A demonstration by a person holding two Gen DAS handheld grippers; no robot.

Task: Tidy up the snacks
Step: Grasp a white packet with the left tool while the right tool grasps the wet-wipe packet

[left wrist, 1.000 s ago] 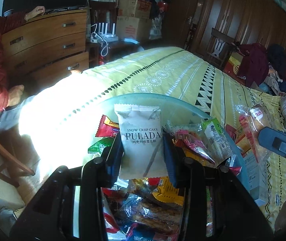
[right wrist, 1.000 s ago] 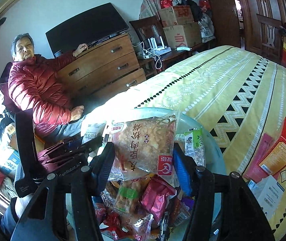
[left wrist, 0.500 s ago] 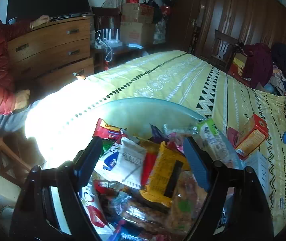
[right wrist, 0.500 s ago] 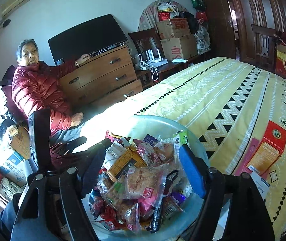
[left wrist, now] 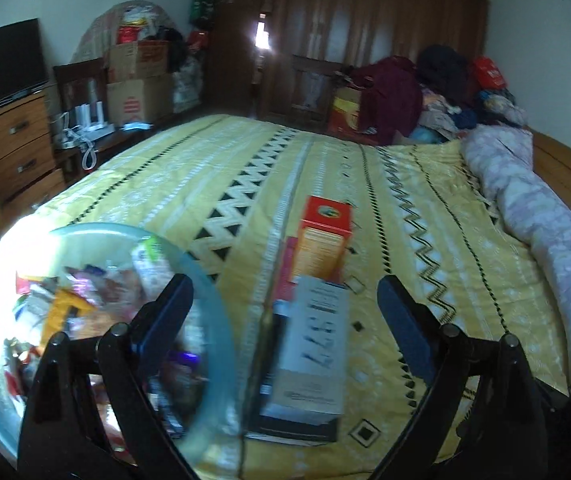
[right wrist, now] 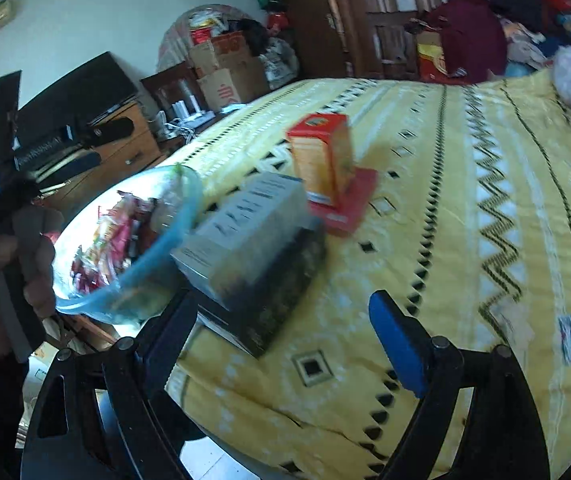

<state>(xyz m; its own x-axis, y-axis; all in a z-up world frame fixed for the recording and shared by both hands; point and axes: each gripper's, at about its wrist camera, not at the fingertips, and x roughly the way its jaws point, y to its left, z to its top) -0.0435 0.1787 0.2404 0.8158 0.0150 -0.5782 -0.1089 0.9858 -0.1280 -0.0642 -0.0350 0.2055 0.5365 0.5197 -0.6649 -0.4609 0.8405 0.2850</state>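
Snacks point(left wrist: 85, 300) sit heaped in the blue bowl point(left wrist: 221, 320) on the bed point(left wrist: 425, 208), with boxes point(left wrist: 317, 344) beside it. Both the left gripper point(left wrist: 281, 320) and right gripper point(right wrist: 281, 332) are opening, empty; reaching for a box seems next.

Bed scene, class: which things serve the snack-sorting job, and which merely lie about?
Job:
glass bowl of wrapped snacks
orange box
grey box
left gripper, right gripper, both opening and empty

Lying about:
cardboard cartons
dresser
clothes pile
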